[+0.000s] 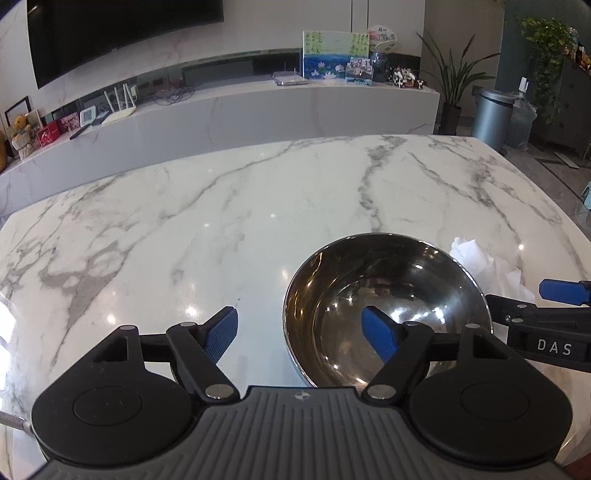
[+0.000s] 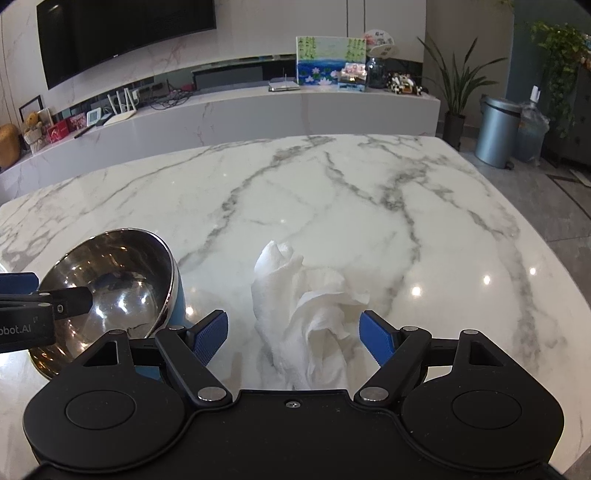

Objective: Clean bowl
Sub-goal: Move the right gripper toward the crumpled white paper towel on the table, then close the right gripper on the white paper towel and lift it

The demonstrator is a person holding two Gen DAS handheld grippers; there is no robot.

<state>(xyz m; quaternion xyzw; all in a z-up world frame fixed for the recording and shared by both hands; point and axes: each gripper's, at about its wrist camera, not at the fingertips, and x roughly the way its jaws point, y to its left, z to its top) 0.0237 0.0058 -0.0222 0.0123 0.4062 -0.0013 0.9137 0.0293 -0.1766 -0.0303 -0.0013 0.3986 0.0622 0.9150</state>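
Table: I see a white marble table (image 2: 332, 206) with grey veins, glossy, with spots of reflected light along its near half.
Bowl: the steel bowl (image 1: 388, 306) sits on the near part of the table, its outside blue in the right wrist view, its inside mirror-bright.
Left gripper: my left gripper (image 1: 301, 334) stands wide, holding nothing; its right finger hangs over the bowl's hollow, its left finger over bare marble left of the bowl.
Tissue: a crumpled white tissue (image 2: 310, 306) lies on the marble just right of the bowl.
Right gripper: my right gripper (image 2: 295, 334) is spread wide, with the tissue's near end between its fingers; I cannot tell whether they touch it.
Far wall: a long marble ledge (image 2: 258, 107) carries a lotus painting (image 2: 328, 61), routers and small ornaments; a dark television (image 2: 122, 33) hangs above.
Far right: a grey bin (image 2: 496, 129) stands on the floor beside a potted plant (image 2: 456, 92).
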